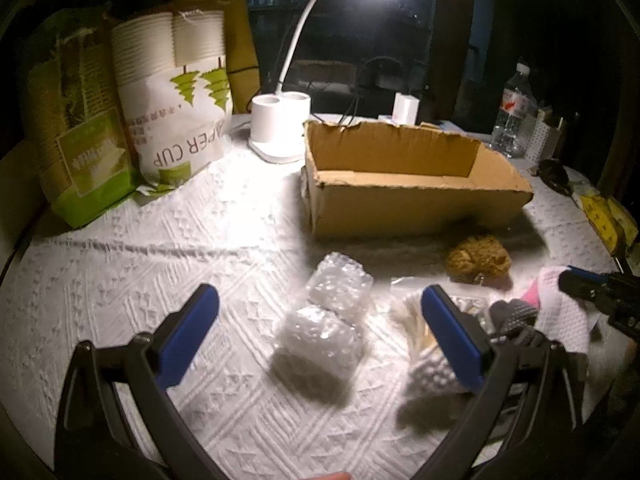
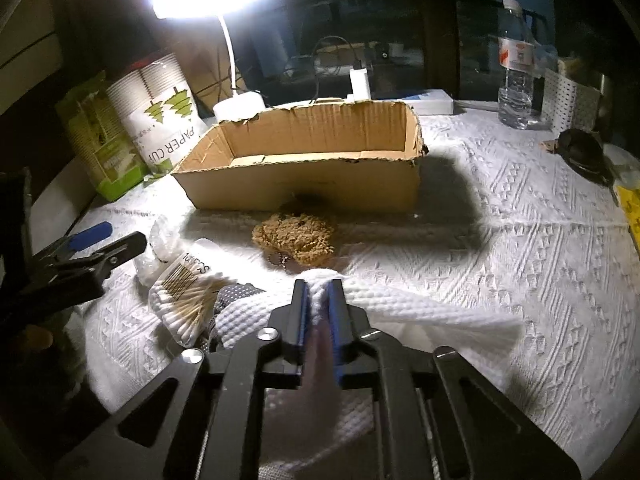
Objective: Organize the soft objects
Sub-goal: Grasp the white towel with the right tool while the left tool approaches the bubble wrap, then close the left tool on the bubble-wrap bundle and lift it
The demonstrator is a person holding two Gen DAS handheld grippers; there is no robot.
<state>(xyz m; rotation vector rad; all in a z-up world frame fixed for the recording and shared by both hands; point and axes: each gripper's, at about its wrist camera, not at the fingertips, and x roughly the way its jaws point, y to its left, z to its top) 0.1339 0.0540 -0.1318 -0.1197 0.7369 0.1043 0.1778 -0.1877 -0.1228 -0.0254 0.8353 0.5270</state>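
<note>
My right gripper (image 2: 319,286) is shut on a white waffle-textured cloth (image 2: 404,304), pinched between its blue pads. My left gripper (image 1: 320,298) is open above two bubble-wrap bundles (image 1: 320,336) that lie between its fingers, untouched. A brown fuzzy plush (image 1: 478,258) (image 2: 298,236) lies just in front of the open cardboard box (image 1: 404,196) (image 2: 304,184). A bag of cotton swabs (image 2: 182,292) and a grey dotted fabric piece (image 2: 236,294) rest beside the cloth. In the left wrist view the right gripper (image 1: 600,292) shows at the right edge on the cloth (image 1: 560,308).
A white desk lamp (image 1: 280,128) stands behind the box. Paper-cup packs (image 1: 176,100) (image 2: 160,120) stand at the back left, a water bottle (image 1: 514,112) (image 2: 516,68) at the back right. Dark and yellow items (image 1: 600,216) sit at the right table edge. A white patterned tablecloth (image 2: 540,240) covers the table.
</note>
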